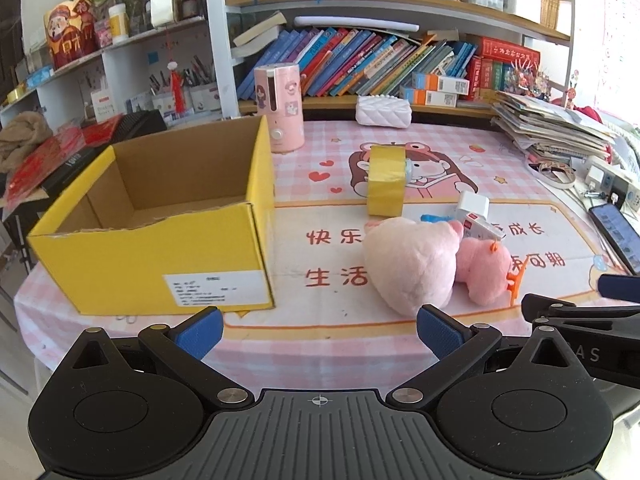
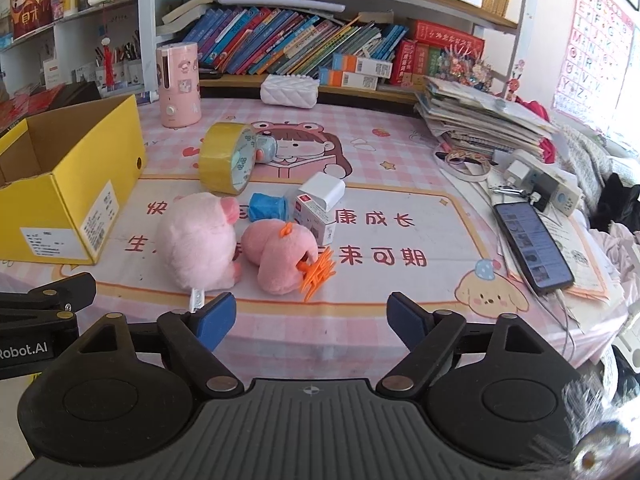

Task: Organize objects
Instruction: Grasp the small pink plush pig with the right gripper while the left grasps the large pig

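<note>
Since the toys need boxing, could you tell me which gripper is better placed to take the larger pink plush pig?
Left, probably: the left gripper, open, sits between the plush pig and the yellow box.

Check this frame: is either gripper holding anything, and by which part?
Nothing is held. The left gripper and right gripper are both open, short of the plush pigs, with only tablecloth between their fingers.

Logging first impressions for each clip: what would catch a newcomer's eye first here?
The open yellow box at the table's left, empty as far as can be seen. Right of it lie two pink plush toys, with a yellow tape roll behind them. Both grippers, left and right, hover at the near edge, jaws open.
</note>
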Demonstrator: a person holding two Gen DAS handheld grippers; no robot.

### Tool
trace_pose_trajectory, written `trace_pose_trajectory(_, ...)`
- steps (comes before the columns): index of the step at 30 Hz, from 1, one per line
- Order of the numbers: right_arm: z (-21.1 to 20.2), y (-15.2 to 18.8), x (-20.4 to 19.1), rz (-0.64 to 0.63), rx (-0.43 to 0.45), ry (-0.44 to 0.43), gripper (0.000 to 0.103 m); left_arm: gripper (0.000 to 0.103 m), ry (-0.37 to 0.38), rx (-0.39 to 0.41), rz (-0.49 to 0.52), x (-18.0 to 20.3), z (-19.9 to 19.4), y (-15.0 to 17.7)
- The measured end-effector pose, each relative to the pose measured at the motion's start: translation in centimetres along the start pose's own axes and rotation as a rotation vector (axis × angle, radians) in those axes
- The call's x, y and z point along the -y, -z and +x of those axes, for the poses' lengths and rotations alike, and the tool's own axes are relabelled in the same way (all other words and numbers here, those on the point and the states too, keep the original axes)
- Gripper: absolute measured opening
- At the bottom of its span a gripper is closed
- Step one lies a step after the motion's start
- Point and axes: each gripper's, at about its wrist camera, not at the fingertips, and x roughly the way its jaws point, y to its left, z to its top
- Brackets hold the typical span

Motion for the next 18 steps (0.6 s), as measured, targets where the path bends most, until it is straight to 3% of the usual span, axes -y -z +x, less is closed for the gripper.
trace_pose_trajectory(7, 3.4, -1.7, 1.2, -0.035, -0.037, -0.062, 0.059, 0.103, -0.018, -0.032, -0.041, 1.0, 1.7, -0.9)
trace_pose_trajectory(18, 8.5, -3.8, 1.7, -0.128, -0.086, -0.172, 0.058, 0.103, -0.089, -0.057, -0.138, 1.2, 2.6, -1.7)
